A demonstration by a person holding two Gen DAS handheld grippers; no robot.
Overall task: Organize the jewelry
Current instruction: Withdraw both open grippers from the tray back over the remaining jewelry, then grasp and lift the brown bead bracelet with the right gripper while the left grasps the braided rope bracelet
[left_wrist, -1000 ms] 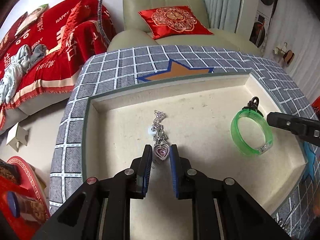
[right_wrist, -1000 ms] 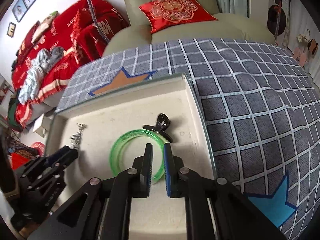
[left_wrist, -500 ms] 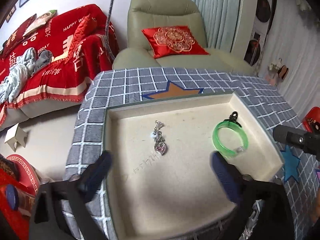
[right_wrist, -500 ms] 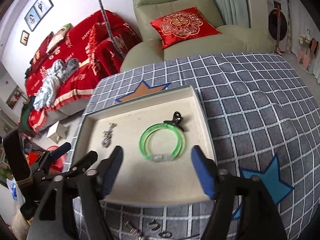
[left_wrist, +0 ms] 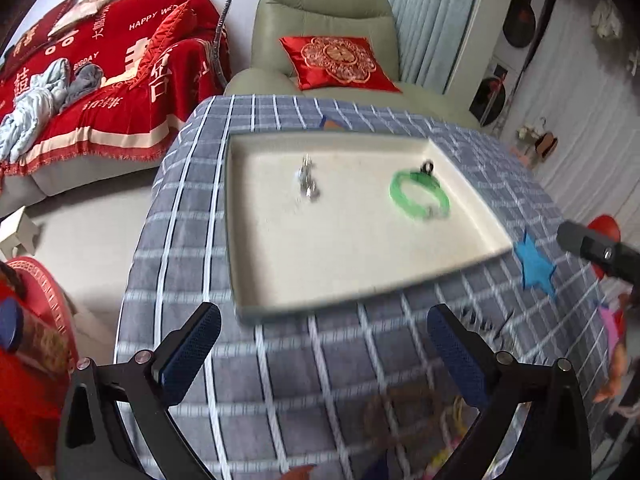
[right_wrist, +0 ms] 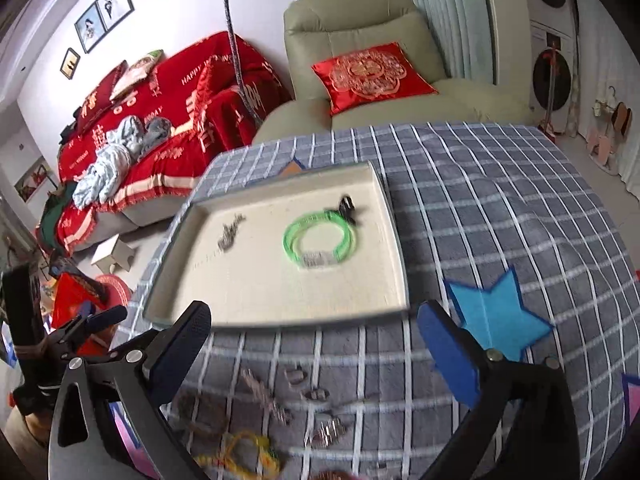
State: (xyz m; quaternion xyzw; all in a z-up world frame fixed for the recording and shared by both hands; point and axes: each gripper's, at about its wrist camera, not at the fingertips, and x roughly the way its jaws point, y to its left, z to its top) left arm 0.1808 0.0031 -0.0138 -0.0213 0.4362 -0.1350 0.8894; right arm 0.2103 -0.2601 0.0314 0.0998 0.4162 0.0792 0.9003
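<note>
The left tool (left_wrist: 324, 354) is spread wide and holds nothing; its blue pads (left_wrist: 192, 354) hang over the checked tabletop (left_wrist: 280, 364), touching no jewelry. The right tool (right_wrist: 316, 354) is likewise fully released and empty, its pads (right_wrist: 450, 354) above the cloth just short of the tray (right_wrist: 280, 308).

The tray lies ahead of both tools. Inside it, ahead and slightly left of the left tool, rests the silver pendant (left_wrist: 309, 184). The green bangle (left_wrist: 419, 196) sits ahead and to the right of that tool, near the tray's right wall, with a black clip (left_wrist: 427, 167) touching its far edge. From the right tool, the bangle (right_wrist: 320, 238) is straight ahead and the pendant (right_wrist: 230, 232) ahead to the left.

Close under the right tool, loose jewelry (right_wrist: 296, 404) lies scattered on the cloth, with a yellow cord (right_wrist: 240, 452) nearest; the pieces are blurred. A blue star (right_wrist: 496, 316) patch sits just right of the tool.

A second ago both tools were clenched low inside the tray, the left at the pendant, the right at the bangle. Both have since opened and pulled back and up, so the whole tray now shows; pendant, bangle and clip have stayed where they were.
</note>
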